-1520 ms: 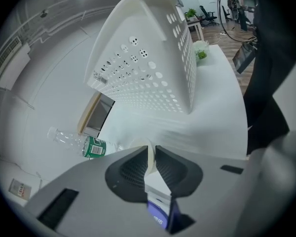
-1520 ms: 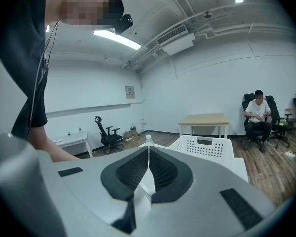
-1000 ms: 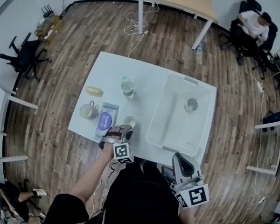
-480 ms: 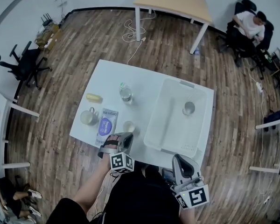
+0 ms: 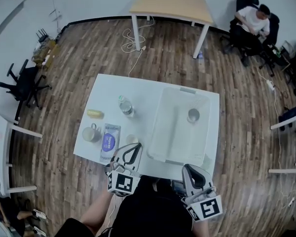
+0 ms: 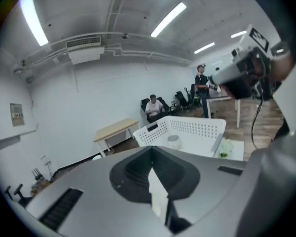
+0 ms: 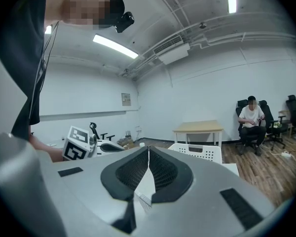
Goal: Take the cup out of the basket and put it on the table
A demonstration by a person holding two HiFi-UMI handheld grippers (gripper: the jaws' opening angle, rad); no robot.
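Cup point(image 5: 193, 115): upright inside the basket, toward its far right corner, touched by neither of my grippers.
Basket point(image 5: 160, 132): white, with perforated walls, on the right half of the table point(image 5: 143, 90), running from near its near edge toward its far edge.
Left gripper point(image 5: 136, 145): my jaws have just been closing and now meet with nothing between them. I hold it over the table's near edge, tips toward the far edge and dipped a little, rolled somewhat to one side, marker cube toward me.
Right gripper point(image 5: 189, 168): jaws pressed together, empty. I hold it off the table's near edge, by the basket's near right corner, close to level, pointing at the far edge.
Small cup point(image 5: 132, 139): on the table just ahead of my left tips, apart from them, between the purple pouch point(image 5: 110, 140) and the basket.
Left half of table: mug point(image 5: 91, 133) beside the pouch, bottle point(image 5: 125, 106) farther in.
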